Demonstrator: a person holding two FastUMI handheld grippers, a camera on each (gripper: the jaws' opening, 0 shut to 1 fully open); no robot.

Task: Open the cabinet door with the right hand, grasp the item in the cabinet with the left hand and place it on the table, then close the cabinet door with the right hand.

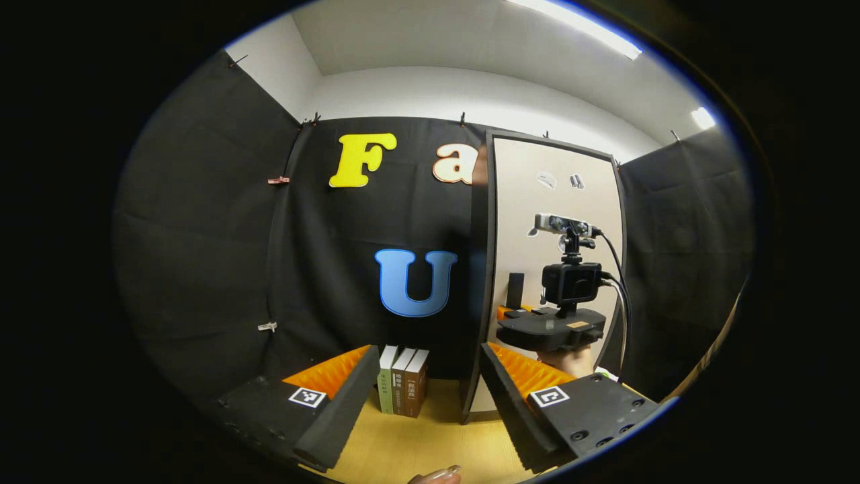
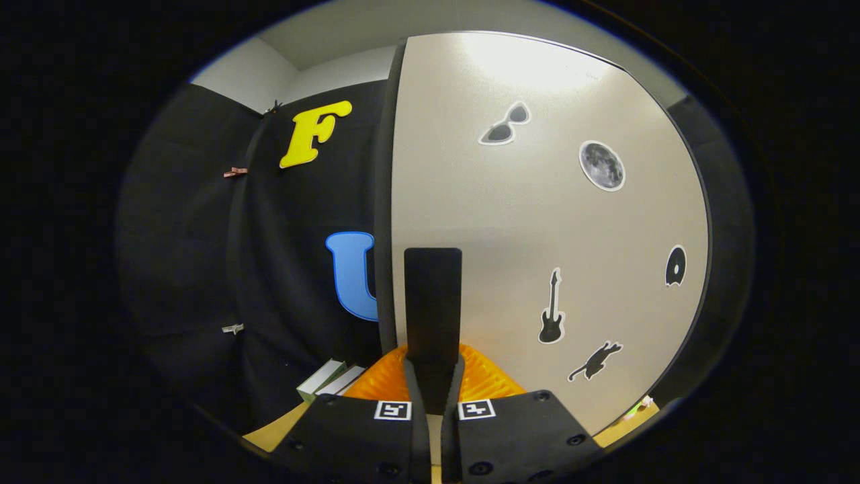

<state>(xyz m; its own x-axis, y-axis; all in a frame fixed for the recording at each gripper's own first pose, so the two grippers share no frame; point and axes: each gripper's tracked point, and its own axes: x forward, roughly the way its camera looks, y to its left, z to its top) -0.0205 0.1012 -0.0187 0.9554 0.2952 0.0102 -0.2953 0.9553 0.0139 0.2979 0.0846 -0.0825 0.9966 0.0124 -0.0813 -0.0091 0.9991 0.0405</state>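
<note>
The right gripper (image 2: 433,393) is clamped on the flat black handle (image 2: 433,302) of the pale, sticker-dotted cabinet door (image 2: 537,222) (door partly swung out). The left gripper (image 1: 430,396) hangs with fingers spread wide above the wooden table (image 1: 416,444), near three upright books (image 1: 403,380). The cabinet's item cannot be made out.

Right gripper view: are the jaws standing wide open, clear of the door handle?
No. The right gripper has its jaws closed on the dark upright handle of the pale cabinet door.
</note>
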